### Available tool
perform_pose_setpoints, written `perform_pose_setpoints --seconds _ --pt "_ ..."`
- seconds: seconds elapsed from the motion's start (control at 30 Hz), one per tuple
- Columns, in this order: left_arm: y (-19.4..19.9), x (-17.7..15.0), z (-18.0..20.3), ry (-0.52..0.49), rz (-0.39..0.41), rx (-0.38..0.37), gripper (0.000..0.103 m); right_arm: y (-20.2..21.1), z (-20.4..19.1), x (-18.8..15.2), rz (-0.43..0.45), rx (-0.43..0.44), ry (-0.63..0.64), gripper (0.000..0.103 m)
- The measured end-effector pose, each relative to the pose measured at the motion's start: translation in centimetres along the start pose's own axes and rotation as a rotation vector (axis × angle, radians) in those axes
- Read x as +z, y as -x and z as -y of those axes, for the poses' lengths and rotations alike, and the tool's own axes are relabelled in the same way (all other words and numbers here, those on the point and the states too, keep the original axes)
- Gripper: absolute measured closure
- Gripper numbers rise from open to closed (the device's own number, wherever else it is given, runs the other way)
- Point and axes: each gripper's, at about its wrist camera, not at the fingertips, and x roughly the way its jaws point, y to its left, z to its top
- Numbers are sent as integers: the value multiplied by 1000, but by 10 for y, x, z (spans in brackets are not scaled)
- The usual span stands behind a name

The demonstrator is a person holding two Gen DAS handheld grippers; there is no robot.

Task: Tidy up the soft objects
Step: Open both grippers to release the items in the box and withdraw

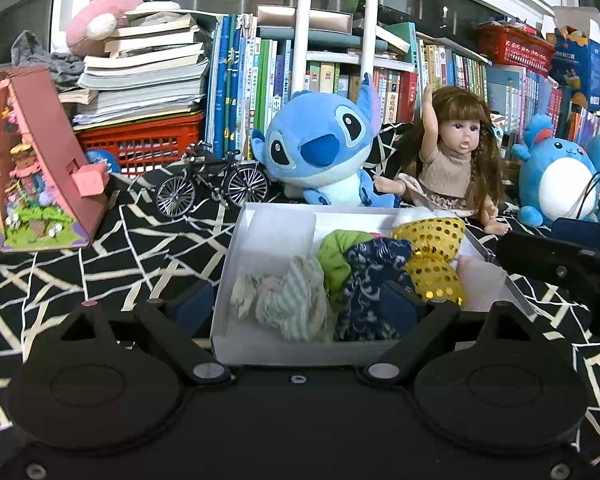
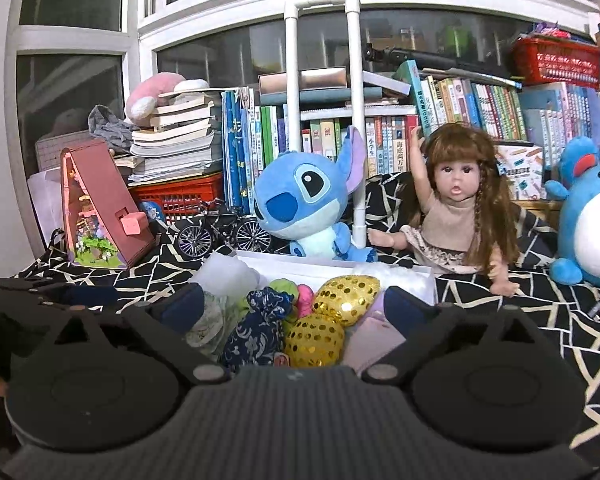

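Both grippers hover released over the white box [image 1: 228, 332]: left gripper [image 1: 296, 300] spread around the striped cloth [image 1: 296, 300], right gripper [image 2: 294, 304] spread above the navy floral bundle [image 2: 260, 328] and gold sequin pouch [image 2: 320, 336]. My advice: lower one gripper at a time and pinch a single bundle's middle. At twelve o'clock the Stitch plush [image 1: 320, 148], doll [image 2: 456, 208] and model bicycle [image 1: 212, 184] crowd the box's far rim.

We see white box [image 1: 236, 280] packed right half: striped cloth [image 1: 296, 300], navy floral cloth [image 1: 364, 284], gold sequin bundle [image 1: 432, 256]. Far-left corner of box bare. Behind box, blue plush [image 1: 320, 148], doll [image 1: 452, 160], toy bicycle [image 1: 212, 184] block far side. Left of box, patterned cover [image 1: 140, 248] open up to pink toy house [image 1: 36, 160].
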Motion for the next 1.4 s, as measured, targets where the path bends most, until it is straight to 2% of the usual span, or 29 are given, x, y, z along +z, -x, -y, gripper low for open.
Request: perform_pose_setpoints --seconds 0.27,0.73,1.4 --pt "23 -20 -7 41 -17 6 11 20 -3 -13 -3 -14 -13 0" --pt "30 -54 -10 50 -58 59 10 28 -9 -43 -51 -63 -6 0" --pt "5 -86 -2 42 -157 117 7 -1 -9 -82 -181 -151 -19 0"
